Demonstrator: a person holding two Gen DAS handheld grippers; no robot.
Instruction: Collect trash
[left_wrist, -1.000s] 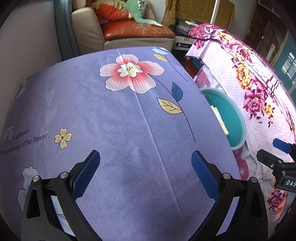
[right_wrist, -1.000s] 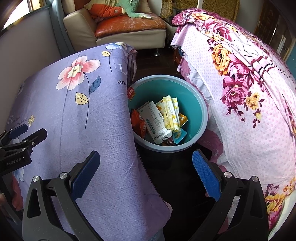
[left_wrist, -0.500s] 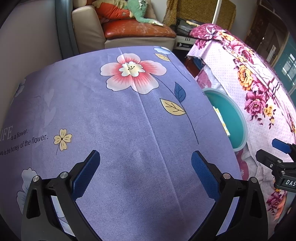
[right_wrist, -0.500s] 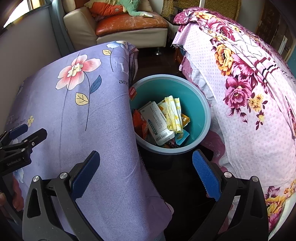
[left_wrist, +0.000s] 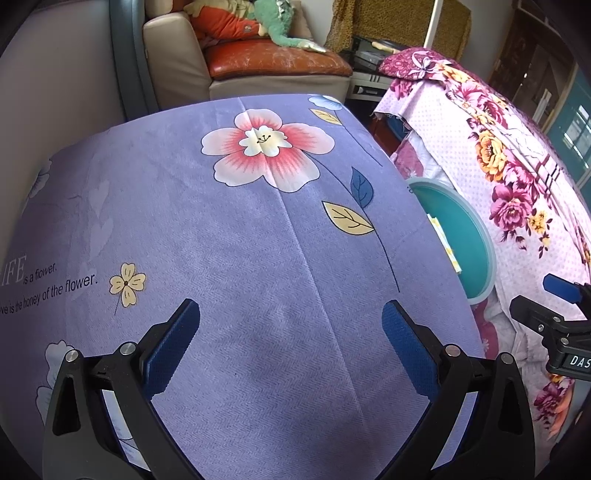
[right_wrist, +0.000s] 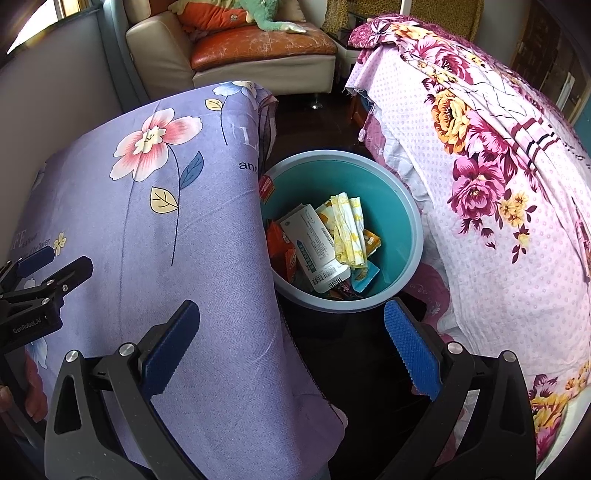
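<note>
Several wrappers (right_wrist: 334, 240), orange, yellow and white, fill a teal bin (right_wrist: 402, 229) between purple bedding (right_wrist: 184, 258) and pink bedding (right_wrist: 498, 184). Left gripper (left_wrist: 291, 339) and right gripper (right_wrist: 291, 339) both gape wide, empty.

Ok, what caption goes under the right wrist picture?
Open right gripper above a teal trash bin of wrappers, between purple and pink floral cloths.
</note>
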